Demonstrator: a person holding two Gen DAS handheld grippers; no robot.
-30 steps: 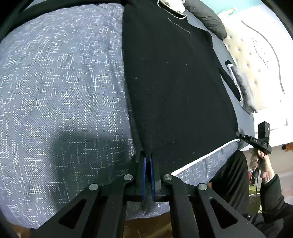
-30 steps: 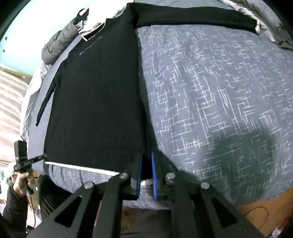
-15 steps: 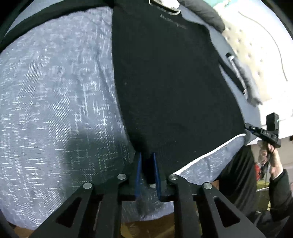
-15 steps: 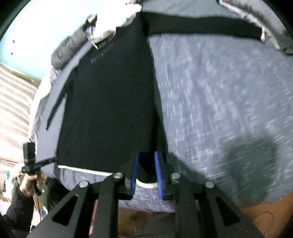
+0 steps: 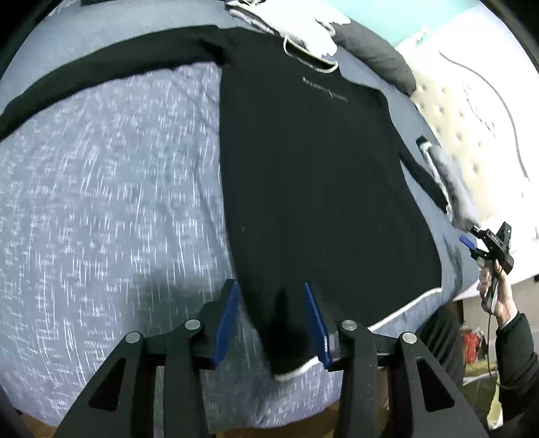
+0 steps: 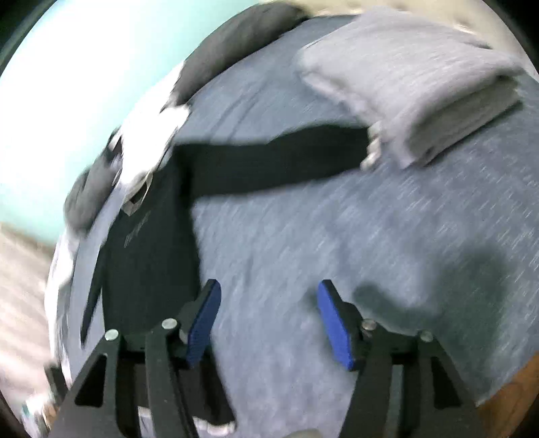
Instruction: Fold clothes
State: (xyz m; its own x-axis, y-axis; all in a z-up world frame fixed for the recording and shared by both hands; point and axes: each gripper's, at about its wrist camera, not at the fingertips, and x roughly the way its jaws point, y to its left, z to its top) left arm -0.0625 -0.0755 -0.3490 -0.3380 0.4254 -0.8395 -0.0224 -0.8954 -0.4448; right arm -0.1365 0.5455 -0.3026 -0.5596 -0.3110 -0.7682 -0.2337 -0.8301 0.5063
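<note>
A black long-sleeved sweater (image 5: 313,188) with a white hem lies flat on the blue-grey patterned bedspread (image 5: 111,209). One sleeve (image 5: 101,74) stretches out to the left. In the left wrist view my left gripper (image 5: 271,320) is open, and the sweater's lower left hem corner lies loose between its blue pads (image 5: 227,323). The right wrist view is blurred. My right gripper (image 6: 266,323) is open over bare bedspread (image 6: 337,242), just right of the sweater body (image 6: 148,269). The other sleeve (image 6: 269,168) runs across above it. The right gripper also shows far right in the left wrist view (image 5: 470,244), held by a hand.
Folded grey clothes (image 6: 414,84) lie at the sleeve's end. A dark grey pillow (image 5: 374,57) and white fabric (image 5: 303,30) sit beyond the collar. A cream tufted headboard (image 5: 471,134) stands at the right. The bed's near edge and wooden floor (image 6: 518,397) lie below.
Both grippers went from shut on the sweater's hem corners to open, letting go. The right gripper swung up and to the right, off the sweater. The left gripper pulled back a little.
</note>
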